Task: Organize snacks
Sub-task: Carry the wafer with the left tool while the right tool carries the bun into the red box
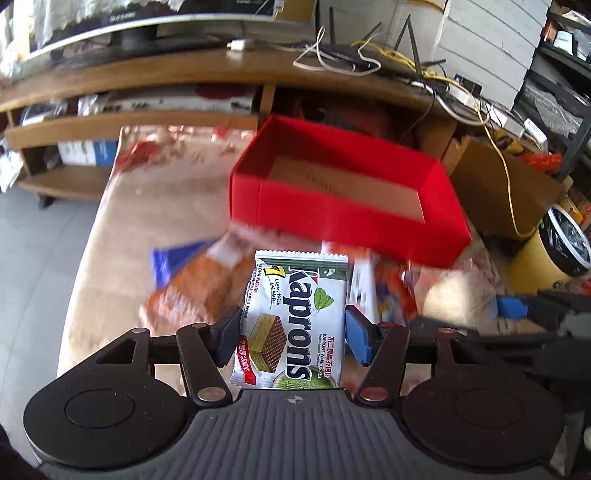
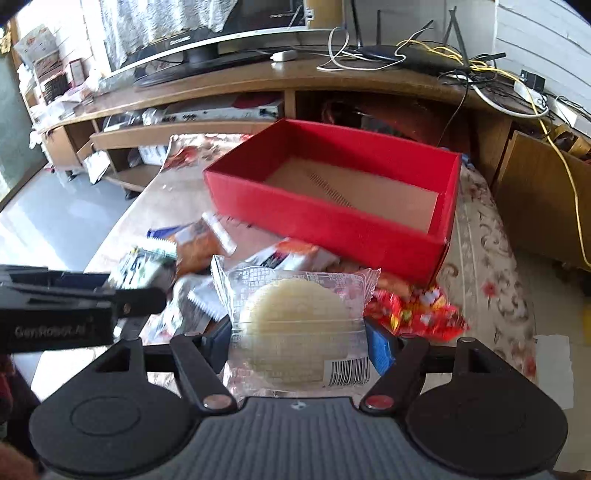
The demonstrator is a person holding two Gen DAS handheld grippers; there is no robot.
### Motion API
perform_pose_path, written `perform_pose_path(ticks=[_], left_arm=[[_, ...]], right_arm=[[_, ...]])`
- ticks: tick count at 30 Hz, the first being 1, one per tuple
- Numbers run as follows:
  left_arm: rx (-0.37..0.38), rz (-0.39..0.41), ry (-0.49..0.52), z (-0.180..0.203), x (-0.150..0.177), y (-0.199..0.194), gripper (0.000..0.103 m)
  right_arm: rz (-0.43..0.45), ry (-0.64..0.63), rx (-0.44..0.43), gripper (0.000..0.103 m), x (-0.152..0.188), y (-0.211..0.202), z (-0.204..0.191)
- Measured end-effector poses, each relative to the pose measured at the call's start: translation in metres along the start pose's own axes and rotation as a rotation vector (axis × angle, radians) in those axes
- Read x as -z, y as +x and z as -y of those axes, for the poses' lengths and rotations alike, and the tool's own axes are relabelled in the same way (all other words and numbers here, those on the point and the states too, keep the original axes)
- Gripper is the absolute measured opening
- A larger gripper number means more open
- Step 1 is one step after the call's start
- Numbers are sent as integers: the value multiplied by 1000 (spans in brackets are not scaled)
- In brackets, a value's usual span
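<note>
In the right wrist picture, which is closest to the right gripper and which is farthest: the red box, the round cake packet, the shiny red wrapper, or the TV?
1. Round cake packet, held between the right gripper fingers.
2. Shiny red wrapper, just beyond it on the right.
3. Red box, farther back across the table.
4. TV, on the stand behind, upper left.
</note>
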State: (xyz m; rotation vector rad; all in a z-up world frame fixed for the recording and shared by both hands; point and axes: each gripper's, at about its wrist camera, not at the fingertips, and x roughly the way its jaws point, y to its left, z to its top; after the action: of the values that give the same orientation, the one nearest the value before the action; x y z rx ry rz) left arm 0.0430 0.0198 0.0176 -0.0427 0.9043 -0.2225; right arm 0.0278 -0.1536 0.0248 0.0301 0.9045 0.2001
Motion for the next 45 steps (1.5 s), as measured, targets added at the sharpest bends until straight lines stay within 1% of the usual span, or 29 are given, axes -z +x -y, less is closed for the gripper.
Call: perform_pose_path(ticks=[5,9,14,20,26,35,41,44,45], left_arm=[[20,9,-8,7,-22,21,66],[32,19,-10,10,-37,30,66],[19,41,10,16,-55,40,66],[5,50,22,19,-76,60,66],[-10,45,28,19,-94,84,65],[-29,24,27,16,-114,124,64],[-37,-14,7,10,-119,152,64],[-57,-36,5,8,-117,164,64],[-76,-27,25,10,-118,164,64]], right_arm=[[24,22,26,76,-22,10,13],[46,48,38,76,-40,16,25],[69,73,61,76,-59,26,36],[83,97,87,76,-78,42,47],[78,113,110,76,-97,64,56],[60,128,120,75,-117,100,68],[43,118,124,75,-127,124,72],[26,107,126,75,-128,137,72],[22,104,127,75,-127,141,71]])
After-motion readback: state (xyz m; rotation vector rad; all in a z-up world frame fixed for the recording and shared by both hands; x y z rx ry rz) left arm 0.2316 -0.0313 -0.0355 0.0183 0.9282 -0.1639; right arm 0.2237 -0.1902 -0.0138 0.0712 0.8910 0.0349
